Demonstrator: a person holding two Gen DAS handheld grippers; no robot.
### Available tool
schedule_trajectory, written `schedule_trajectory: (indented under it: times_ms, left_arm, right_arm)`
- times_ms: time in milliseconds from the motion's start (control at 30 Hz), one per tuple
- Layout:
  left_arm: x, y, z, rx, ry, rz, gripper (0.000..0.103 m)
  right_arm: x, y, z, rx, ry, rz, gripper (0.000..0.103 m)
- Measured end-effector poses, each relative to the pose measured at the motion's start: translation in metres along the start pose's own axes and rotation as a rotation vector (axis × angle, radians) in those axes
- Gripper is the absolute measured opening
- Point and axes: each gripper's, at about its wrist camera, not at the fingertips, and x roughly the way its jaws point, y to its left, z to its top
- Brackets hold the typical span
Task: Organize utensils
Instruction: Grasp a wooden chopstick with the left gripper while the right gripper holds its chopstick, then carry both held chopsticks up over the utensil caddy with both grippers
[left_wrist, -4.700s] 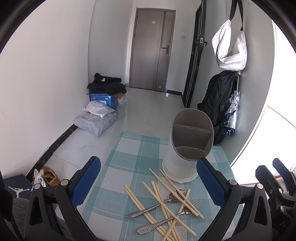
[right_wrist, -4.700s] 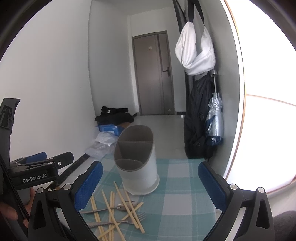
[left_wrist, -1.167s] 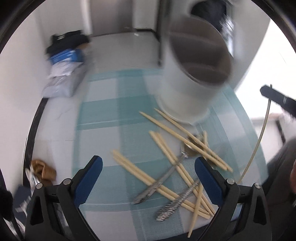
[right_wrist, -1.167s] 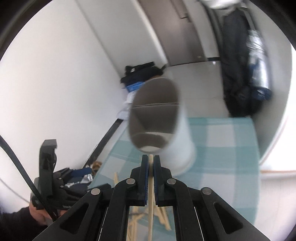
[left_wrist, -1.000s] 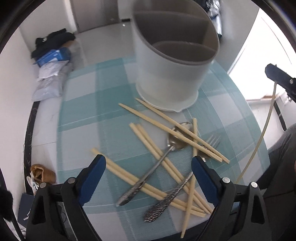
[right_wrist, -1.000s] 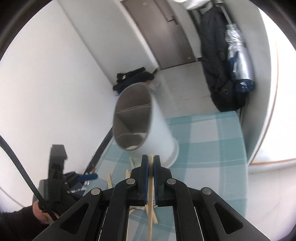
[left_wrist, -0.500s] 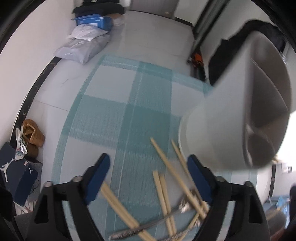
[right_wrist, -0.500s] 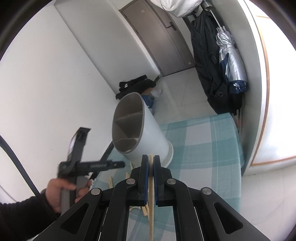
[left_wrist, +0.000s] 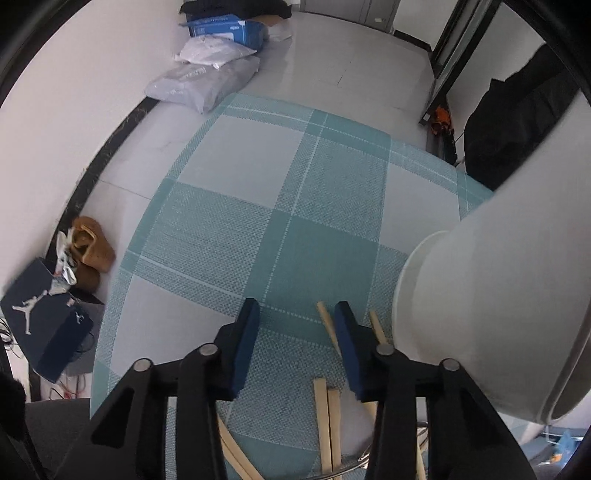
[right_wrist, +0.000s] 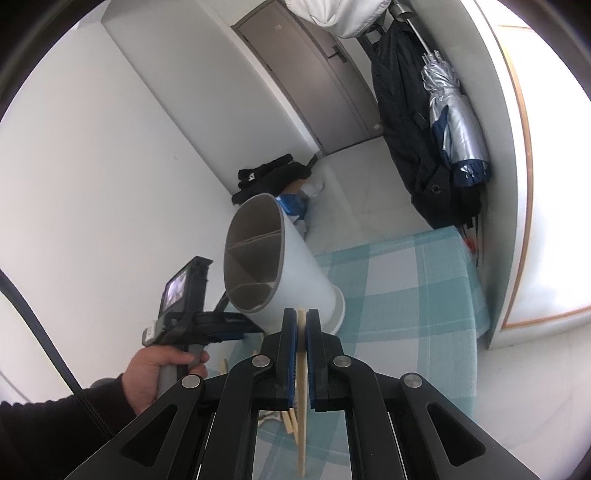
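The white utensil holder (right_wrist: 295, 273) with grey divided compartments stands on the teal checked cloth (right_wrist: 406, 295). It fills the right of the left wrist view (left_wrist: 498, 314). My right gripper (right_wrist: 301, 314) is shut on a wooden chopstick (right_wrist: 301, 369) and holds it just in front of the holder's base. My left gripper (left_wrist: 295, 310) is half open and empty, low over the cloth, left of the holder. Several loose chopsticks (left_wrist: 327, 424) lie under and beside its fingers. The spoon and fork are mostly hidden.
The cloth's edges drop to the floor on the left (left_wrist: 122, 258) and far side. On the floor are shoes (left_wrist: 88, 247), a dark box (left_wrist: 40, 317) and bags (left_wrist: 207, 81). A backpack and umbrella (right_wrist: 450, 122) hang at the right wall.
My left gripper has narrowed from wide open and moved in low beside the holder. My right gripper keeps hold of the chopstick and has drawn slightly closer to the holder.
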Motion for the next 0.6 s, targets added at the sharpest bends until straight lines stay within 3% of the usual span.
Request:
schedule_trajectory:
  times_ms: [67, 167, 400, 600]
  left_arm:
    - [0.001, -0.004, 0.002, 0.008, -0.012, 0.036, 0.019]
    - [0.000, -0.002, 0.005, -0.019, -0.019, 0.027, 0.007]
    - [0.004, 0.015, 0.016, -0.131, -0.002, -0.078, 0.001]
    - [-0.019, 0.028, 0.015, -0.179, -0.104, -0.186, 0.001]
  right_arm:
    - [0.000, 0.002, 0.000, -0.007, 0.001, 0.001, 0.004]
    - [0.000, 0.004, 0.000, -0.009, -0.002, 0.002, 0.004]
    - [-0.001, 0.007, -0.001, -0.029, -0.004, -0.020, 0.004]
    - [0.002, 0.014, -0.002, -0.062, -0.016, -0.050, 0.004]
